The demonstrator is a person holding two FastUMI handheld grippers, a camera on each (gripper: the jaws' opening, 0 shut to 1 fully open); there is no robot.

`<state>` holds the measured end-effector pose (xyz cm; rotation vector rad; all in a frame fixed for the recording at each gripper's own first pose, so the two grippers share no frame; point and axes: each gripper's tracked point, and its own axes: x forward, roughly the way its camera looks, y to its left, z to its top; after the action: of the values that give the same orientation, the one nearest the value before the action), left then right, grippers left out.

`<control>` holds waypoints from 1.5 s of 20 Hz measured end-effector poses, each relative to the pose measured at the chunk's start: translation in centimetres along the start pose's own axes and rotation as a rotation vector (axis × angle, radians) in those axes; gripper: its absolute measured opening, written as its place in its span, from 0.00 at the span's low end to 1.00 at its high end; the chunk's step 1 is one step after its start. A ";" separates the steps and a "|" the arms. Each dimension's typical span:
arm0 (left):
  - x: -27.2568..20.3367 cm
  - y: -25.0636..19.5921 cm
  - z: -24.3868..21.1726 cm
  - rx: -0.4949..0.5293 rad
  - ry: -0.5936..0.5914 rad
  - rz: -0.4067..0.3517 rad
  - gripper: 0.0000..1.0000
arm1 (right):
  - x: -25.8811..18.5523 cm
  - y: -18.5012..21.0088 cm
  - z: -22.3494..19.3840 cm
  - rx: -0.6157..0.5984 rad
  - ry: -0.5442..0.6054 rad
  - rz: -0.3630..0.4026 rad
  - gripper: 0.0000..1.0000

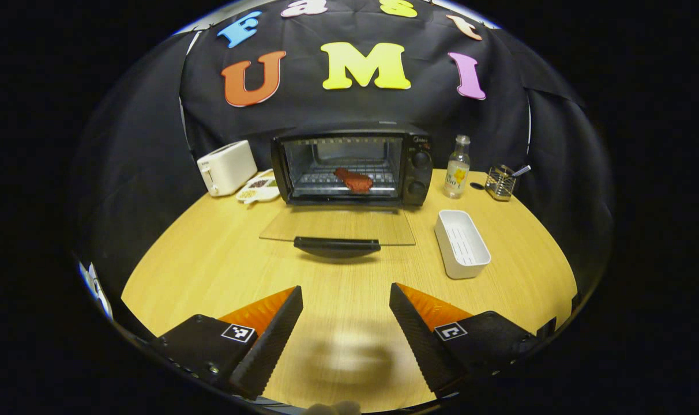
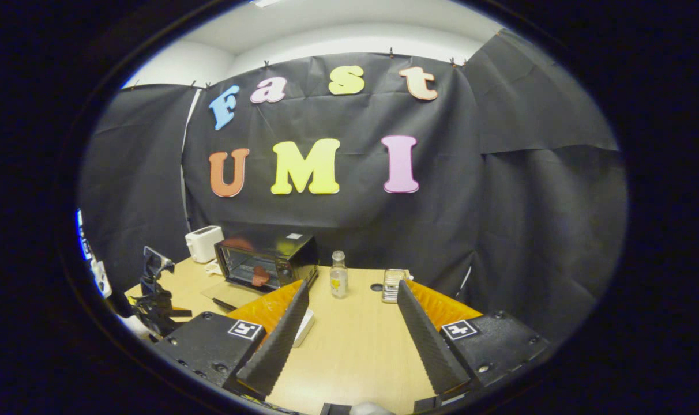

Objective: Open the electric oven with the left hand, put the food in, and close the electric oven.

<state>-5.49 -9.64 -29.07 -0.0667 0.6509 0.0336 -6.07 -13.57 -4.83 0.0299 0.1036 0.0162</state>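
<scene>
— Progress first: how much of the job looks finished?

— Most of it. The electric oven stands at the back edge of the counter with its glass door folded flat down toward the front, handle outermost. The food, a reddish piece, lies on the rack inside. The white tray just right of the door holds nothing.

— So what's left?

— Only the closing, I judge: lift that door by its handle and swing it up shut.

— Where are the tools?

— The left tool hangs low over the counter's front edge, pointing straight at the door handle yet well apart from it, its fingers spread and gripping nothing. The right tool is raised higher toward the counter's right side, aimed at the booth wall, fingers likewise apart and holding nothing; from there the oven sits off to its left.
</scene>
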 end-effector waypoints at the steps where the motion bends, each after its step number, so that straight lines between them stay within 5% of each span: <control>1: 1.0 -0.1 -0.3 -0.008 0.011 -0.003 0.97 | -0.2 -0.4 -0.2 0.000 0.008 -0.012 0.98; 12: 11.3 3.0 -0.9 0.046 0.085 -0.060 0.97 | 1.3 1.7 1.3 0.035 0.049 -0.206 0.98; 22: 12.8 2.8 1.5 0.088 0.037 -0.094 0.97 | 3.6 4.6 1.2 -0.022 0.087 -0.200 0.99; 30: 11.3 2.5 9.7 0.053 -0.100 -0.117 0.97 | 4.9 5.1 1.2 -0.008 0.085 -0.197 0.99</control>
<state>9.20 -6.31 -28.33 -0.0518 0.5464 -0.0922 -1.18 -8.47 -4.01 0.0107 0.1915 -0.1792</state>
